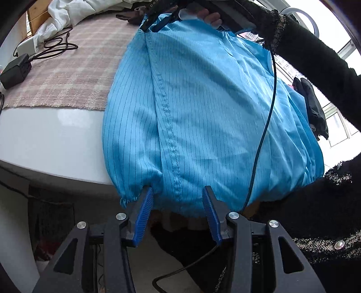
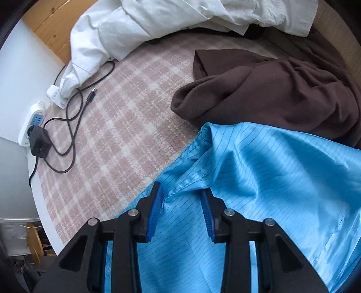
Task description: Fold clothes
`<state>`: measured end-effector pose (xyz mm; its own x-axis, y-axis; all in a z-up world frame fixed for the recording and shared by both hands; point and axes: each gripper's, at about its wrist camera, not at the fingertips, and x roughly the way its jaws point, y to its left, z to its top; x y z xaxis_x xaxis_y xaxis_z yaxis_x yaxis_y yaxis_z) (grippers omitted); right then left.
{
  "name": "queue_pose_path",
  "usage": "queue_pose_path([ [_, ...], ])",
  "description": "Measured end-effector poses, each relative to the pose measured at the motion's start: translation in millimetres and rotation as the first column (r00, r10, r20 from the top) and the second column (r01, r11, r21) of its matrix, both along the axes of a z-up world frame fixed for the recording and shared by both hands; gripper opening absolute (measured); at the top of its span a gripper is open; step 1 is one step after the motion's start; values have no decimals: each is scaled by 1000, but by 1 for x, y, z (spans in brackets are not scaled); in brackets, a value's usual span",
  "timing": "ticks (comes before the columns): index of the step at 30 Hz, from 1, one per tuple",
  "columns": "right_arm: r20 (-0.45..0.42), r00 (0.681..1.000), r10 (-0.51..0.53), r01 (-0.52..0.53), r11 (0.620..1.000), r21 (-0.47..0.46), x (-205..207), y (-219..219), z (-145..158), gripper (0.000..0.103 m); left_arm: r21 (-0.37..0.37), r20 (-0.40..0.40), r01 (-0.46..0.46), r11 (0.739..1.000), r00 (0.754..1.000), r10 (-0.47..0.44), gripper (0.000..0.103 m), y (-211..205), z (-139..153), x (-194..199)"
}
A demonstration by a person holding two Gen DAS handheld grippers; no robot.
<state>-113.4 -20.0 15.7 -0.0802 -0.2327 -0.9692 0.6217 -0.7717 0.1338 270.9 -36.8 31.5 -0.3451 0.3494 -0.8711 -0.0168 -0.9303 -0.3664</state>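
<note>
Clearly spread across the near part of the white bench [image 1: 56, 139] and hanging over its edge: light blue garment of thin fabric with fine dark pinstripes [image 1: 203, 108], lying partly on the pink-and-cream checked cloth [image 2: 126, 135]. Left tool [image 1: 178, 196] held at the gathered lower hem, blue ribbed pads apart, hem edge just in front of them and touching the left pad; no grip visible. Right tool [image 2: 181, 197] poised over a stitched seam fold of the same garment, pads likewise apart with the fold lying between them, not pinched. Seen from the left wrist, right tool at the far top edge of the garment, gripped by a bare hand [image 1: 208, 15]. Crumpled dark brown fleece garment [image 2: 270, 90] just beyond the blue one, touching it. Rumpled white shirt [image 2: 158, 22] further back. Black power adapter [image 2: 40, 142] with looping black cable [image 2: 72, 126] plugged into a white power strip [image 2: 33, 119] at the left edge.
</note>
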Motion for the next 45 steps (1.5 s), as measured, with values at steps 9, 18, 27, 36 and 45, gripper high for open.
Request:
queue_pose_path([
  [9, -15, 1000, -19, 20, 999, 39, -7, 1, 1, 7, 36, -30, 25, 999, 999, -24, 0, 4, 13, 0],
  [18, 9, 993, -115, 115, 978, -173, -22, 31, 37, 2, -30, -96, -73, 997, 993, 70, 0, -41, 45, 3],
  [27, -34, 990, -137, 131, 983, -130, -37, -4, 2, 2, -42, -31, -109, 993, 994, 108, 0, -56, 32, -7],
  [36, 23, 997, -71, 75, 968, -241, -14, 46, 45, 31, -76, 52, 115, 990, 992, -111, 12, 6, 4, -45],
  [45, -52, 994, -99, 98, 995, -17, 5, 141, 2, 39, -183, 126, 135, 974, 986, -113, 2, -29, 4, -39],
])
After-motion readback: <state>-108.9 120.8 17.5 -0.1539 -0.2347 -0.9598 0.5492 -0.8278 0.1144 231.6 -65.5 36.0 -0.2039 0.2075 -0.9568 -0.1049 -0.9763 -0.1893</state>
